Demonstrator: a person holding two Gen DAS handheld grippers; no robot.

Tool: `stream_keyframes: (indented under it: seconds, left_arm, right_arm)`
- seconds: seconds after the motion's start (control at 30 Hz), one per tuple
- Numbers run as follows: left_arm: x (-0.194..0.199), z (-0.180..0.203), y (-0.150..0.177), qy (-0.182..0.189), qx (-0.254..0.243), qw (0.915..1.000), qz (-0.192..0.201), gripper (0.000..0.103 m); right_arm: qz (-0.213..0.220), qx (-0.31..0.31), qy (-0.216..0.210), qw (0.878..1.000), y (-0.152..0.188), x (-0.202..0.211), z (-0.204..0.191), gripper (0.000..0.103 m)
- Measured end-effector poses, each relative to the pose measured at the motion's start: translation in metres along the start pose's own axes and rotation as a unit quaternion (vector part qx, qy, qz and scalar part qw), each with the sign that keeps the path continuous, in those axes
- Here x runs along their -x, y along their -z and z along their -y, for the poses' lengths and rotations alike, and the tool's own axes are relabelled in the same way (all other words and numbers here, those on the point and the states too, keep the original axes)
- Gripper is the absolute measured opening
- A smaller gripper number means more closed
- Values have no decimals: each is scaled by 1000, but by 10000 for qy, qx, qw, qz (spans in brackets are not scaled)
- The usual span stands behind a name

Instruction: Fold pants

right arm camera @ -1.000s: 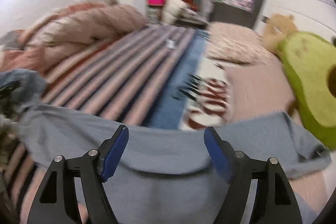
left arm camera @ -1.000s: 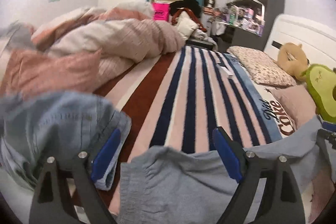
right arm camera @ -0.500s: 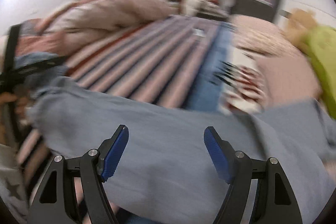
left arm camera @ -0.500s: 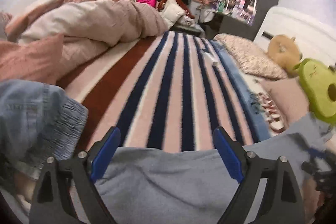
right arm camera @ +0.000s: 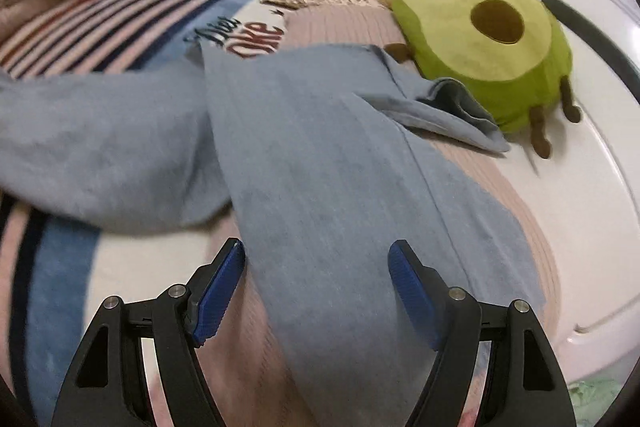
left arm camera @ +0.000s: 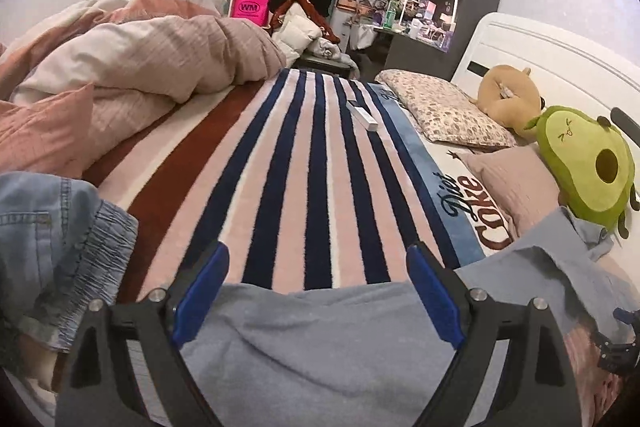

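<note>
Light blue-grey pants (left arm camera: 320, 339) lie spread across the striped bed blanket. In the right wrist view the pants (right arm camera: 320, 155) run from the near edge toward the avocado plush, with a second leg going off to the left. My left gripper (left arm camera: 316, 291) is open, its blue pads over the near edge of the pants. My right gripper (right arm camera: 316, 287) is open over one pant leg, holding nothing.
A striped blanket (left arm camera: 304, 155) covers the bed. A denim garment (left arm camera: 52, 235) lies at the left. A heaped duvet (left arm camera: 140, 67) is at the far left. An avocado plush (right arm camera: 480, 47), a brown plush (left arm camera: 508, 95) and pillows (left arm camera: 444, 115) sit by the white headboard (left arm camera: 560, 59).
The right gripper has swung right and down over the pant leg near the avocado plush. The left gripper has held over the pants' near edge, and the view has steadied.
</note>
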State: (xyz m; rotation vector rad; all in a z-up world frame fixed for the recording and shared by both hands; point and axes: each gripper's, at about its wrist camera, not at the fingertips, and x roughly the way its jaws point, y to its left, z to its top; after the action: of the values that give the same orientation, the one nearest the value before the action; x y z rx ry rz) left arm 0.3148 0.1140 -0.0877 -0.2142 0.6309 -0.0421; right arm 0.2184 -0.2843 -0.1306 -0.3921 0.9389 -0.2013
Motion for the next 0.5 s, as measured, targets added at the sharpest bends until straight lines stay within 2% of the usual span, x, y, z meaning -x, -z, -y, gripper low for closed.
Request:
stream_keyframes:
  seconds: [0.03, 0.2, 0.3, 0.37, 0.4, 0.5]
  left_arm:
    - [-1, 1, 0, -5, -23, 10000, -12, 88]
    - [-2, 2, 0, -5, -48, 10000, -21, 88]
    - [-3, 0, 0, -56, -25, 10000, -26, 88]
    - [-4, -1, 0, -34, -1, 10000, -43, 88]
    - [-4, -1, 1, -28, -8, 10000, -57, 88]
    - [-7, -5, 1, -108, -24, 9999, -83, 88]
  right_arm:
    - [4, 132, 214, 9997, 2, 0, -1, 71]
    - [142, 174, 636, 9977, 2, 5, -6, 70]
    - [422, 123, 1186, 9920, 0, 17, 5, 47]
    - [439, 100, 1224, 9915, -7, 13, 12, 7]
    - [418, 112, 1171, 9922, -12, 10, 15, 0]
    - [489, 105, 1116, 9925, -37, -6, 26, 0]
